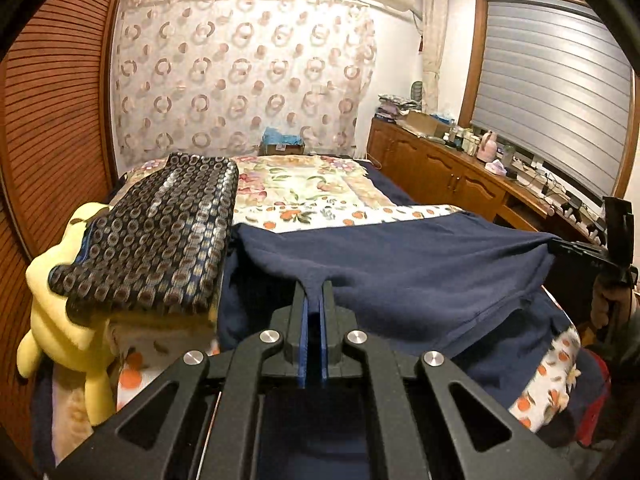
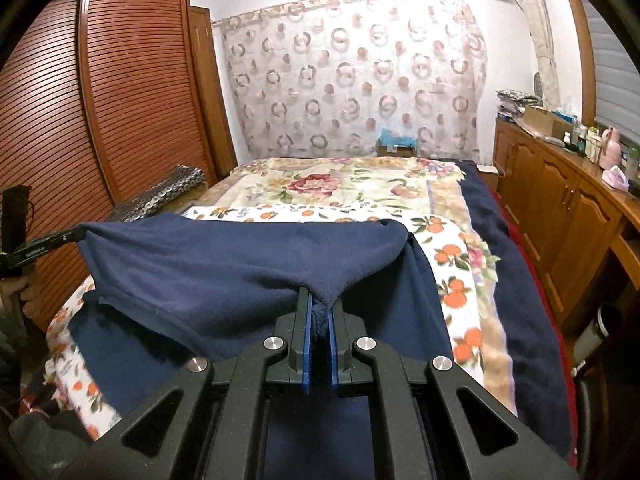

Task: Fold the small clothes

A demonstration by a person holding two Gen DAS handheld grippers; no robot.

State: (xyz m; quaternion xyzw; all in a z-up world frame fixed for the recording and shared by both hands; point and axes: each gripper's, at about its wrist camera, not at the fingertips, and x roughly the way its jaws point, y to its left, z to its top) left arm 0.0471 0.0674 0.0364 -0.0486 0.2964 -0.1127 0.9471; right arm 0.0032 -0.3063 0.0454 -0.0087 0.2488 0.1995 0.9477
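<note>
A navy blue fleece garment (image 1: 400, 264) hangs stretched above the bed between both grippers. My left gripper (image 1: 315, 286) is shut on one corner of it, a pinch of cloth showing between the blue pads. My right gripper (image 2: 320, 300) is shut on the other corner of the same garment (image 2: 224, 272), with cloth bunched between its pads. In the left wrist view the right gripper (image 1: 560, 246) shows at the far right, holding the cloth's edge. The left gripper (image 2: 66, 236) appears at the far left of the right wrist view. The garment's lower part drapes onto the bed.
The bed is covered by a floral blanket (image 2: 340, 188) and an orange-fruit print cover (image 2: 456, 264). A folded dark patterned cloth (image 1: 160, 232) rests on a yellow plush toy (image 1: 60, 300) at the left. A slatted wooden wardrobe (image 2: 120, 100) stands left, a cluttered wooden cabinet (image 1: 460, 172) right.
</note>
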